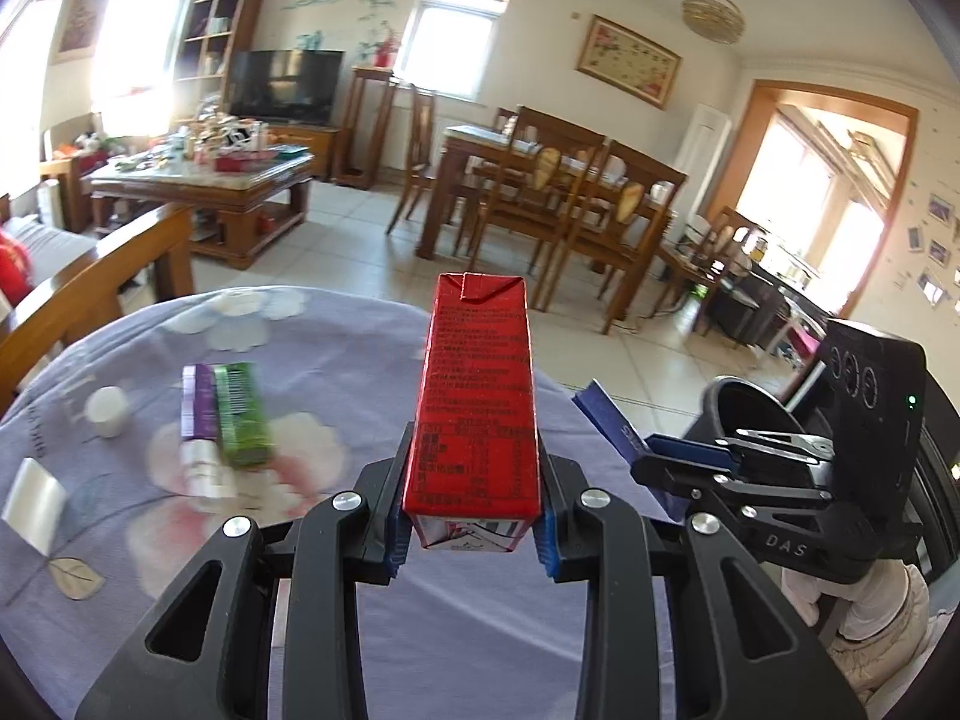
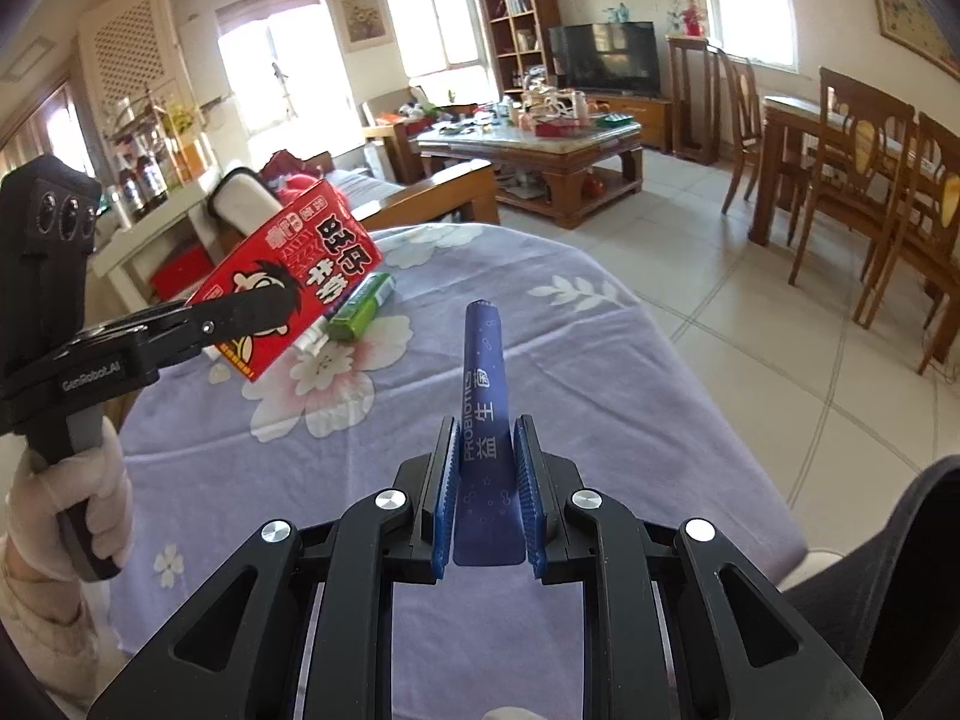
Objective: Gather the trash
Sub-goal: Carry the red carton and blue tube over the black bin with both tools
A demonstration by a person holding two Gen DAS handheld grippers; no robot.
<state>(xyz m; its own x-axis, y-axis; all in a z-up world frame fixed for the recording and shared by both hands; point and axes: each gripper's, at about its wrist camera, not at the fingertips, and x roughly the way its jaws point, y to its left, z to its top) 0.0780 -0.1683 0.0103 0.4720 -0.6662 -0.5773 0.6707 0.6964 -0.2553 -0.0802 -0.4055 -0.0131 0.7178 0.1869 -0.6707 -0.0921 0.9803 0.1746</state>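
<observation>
My left gripper (image 1: 471, 480) is shut on a red drink carton (image 1: 474, 402) and holds it above the purple flowered cloth (image 1: 336, 348). The carton also shows in the right wrist view (image 2: 288, 276), held by the left gripper (image 2: 240, 306). My right gripper (image 2: 487, 468) is shut on a blue probiotics sachet (image 2: 483, 414); the sachet also shows in the left wrist view (image 1: 606, 420), next to a black bin (image 1: 750, 414). A green pack (image 1: 240, 414), a purple-white pack (image 1: 198, 420) and a small white cup (image 1: 108, 411) lie on the cloth.
A silver wrapper (image 1: 33, 504) lies at the cloth's left edge. The black bin's rim (image 2: 888, 540) stands at the table's right. Beyond are a wooden sofa arm (image 1: 102, 282), a coffee table (image 1: 210, 186) and dining chairs (image 1: 576, 210) on tiled floor.
</observation>
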